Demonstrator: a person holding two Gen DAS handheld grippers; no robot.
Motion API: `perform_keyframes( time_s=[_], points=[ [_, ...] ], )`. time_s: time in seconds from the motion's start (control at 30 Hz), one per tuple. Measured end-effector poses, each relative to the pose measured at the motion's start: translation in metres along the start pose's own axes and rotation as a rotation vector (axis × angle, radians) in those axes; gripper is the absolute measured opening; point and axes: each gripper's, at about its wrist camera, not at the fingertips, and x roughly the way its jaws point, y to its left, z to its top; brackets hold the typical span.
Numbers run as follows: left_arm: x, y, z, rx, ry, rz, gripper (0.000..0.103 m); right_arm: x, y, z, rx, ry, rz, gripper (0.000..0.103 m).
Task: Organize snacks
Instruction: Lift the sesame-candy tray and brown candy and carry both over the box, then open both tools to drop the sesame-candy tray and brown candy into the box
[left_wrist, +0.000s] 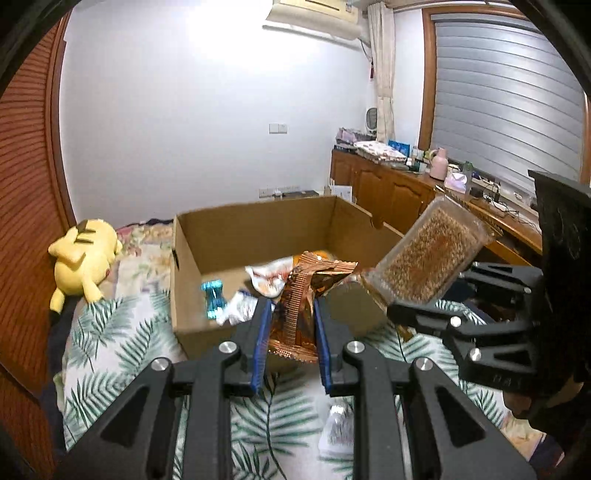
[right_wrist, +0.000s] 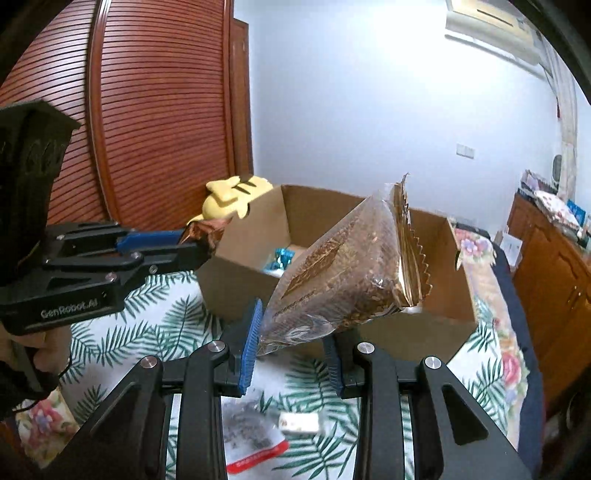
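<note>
Nearest me, on the leaf-print bedspread (left_wrist: 110, 332) below both tools, lie snacks not yet collected: a silvery packet (left_wrist: 338, 424) under my left gripper, and under my right a red-edged white pouch (right_wrist: 255, 448) with a small white packet (right_wrist: 300, 422) just beside it.

My left gripper (left_wrist: 291, 325) is closed narrowly on a crinkled copper-foil snack wrapper (left_wrist: 299, 295), the blue pads pressing both its sides. My right gripper (right_wrist: 291, 343) is likewise clamped on the lower end of a clear pack of brown seeded bars (right_wrist: 343, 273), which tilts up and away with its gold zigzag seal uppermost. Both loads hang in the air just short of the near wall of the cardboard box (left_wrist: 258, 221).

The box sits open on the bedspread and holds a blue foil sweet (left_wrist: 213, 299), white wrappers (left_wrist: 266, 277) and something orange at the far side. A yellow plush toy (left_wrist: 83, 258) lies beside its left wall.

Judgement: the step in hand is carrying both items to the box. To do it well I should clear the near wall with margin, carry each load over bare floor of the box, and only then release, low, so the brittle bars do not crack.

Legible writing: "GenRobot.AI" on the left gripper's body, seen from the right wrist. No snack lettering can be read.
</note>
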Motion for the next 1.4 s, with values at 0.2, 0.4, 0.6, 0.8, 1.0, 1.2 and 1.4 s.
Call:
perform_keyframes(
  time_s=[0.2,0.4,0.6,0.8,1.0,1.2,1.4],
  points=[
    [0.017,0.007,0.021,0.014,-0.013,0.011,0.021,0.007,-0.005,0.015,-0.019,-0.016,-0.009,0.031],
    [0.036,0.019,0.027,-0.007,-0.007,0.027,0.021,0.019,-0.011,0.024,-0.023,-0.018,-0.009,0.031],
    [0.063,0.03,0.028,-0.024,0.024,0.041,0.021,0.035,-0.025,0.023,-0.012,-0.001,-0.012,0.031],
    [0.085,0.037,0.026,-0.038,0.056,0.038,0.021,0.051,-0.046,0.023,0.021,0.016,-0.028,0.031],
    [0.1,0.036,0.025,-0.043,0.081,0.034,0.021,0.063,-0.058,0.024,0.036,0.034,-0.041,0.031],
    [0.106,0.034,0.02,-0.052,0.088,0.051,0.025,0.072,-0.061,0.024,0.042,0.06,-0.036,0.031],
    [0.106,0.036,0.018,-0.061,0.097,0.05,0.028,0.075,-0.054,0.023,0.036,0.077,-0.036,0.031]
  ],
)
